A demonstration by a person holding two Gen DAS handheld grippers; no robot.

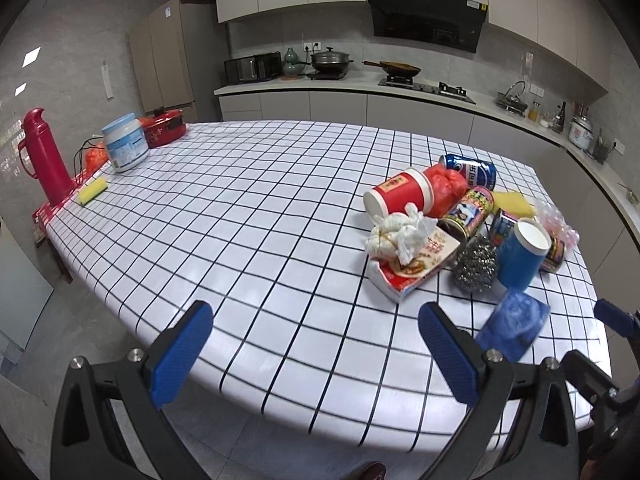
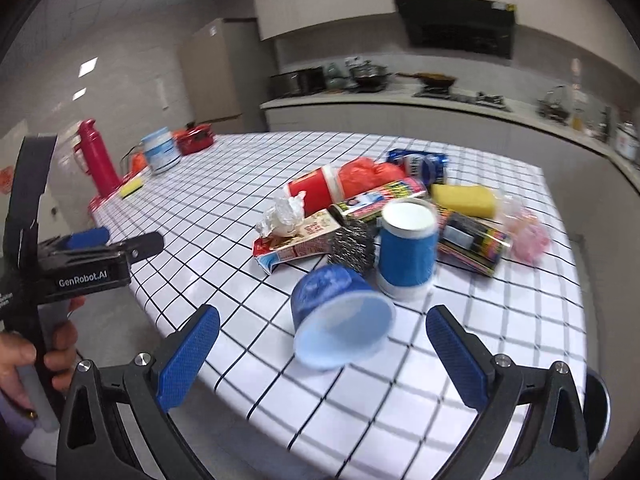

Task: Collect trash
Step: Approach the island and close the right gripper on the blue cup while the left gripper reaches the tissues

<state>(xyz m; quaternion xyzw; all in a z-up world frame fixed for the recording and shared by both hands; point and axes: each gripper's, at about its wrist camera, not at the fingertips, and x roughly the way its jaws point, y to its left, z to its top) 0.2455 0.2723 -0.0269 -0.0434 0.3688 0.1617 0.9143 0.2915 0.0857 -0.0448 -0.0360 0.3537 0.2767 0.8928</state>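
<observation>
A heap of trash lies on the checked table: a red paper cup, crumpled tissue, a red-and-white carton, a steel scourer, printed cans and a standing blue cup. Another blue cup is tipped on its side, blurred, just ahead of my right gripper and not touching its fingers. That gripper is open with nothing held. My left gripper is open over the near table edge, left of the heap. The tipped cup is to its right.
At the far left stand a red thermos, a white tub, a red pot and a yellow sponge. Another yellow sponge and a pink bag sit behind the heap. A hand holds the left gripper.
</observation>
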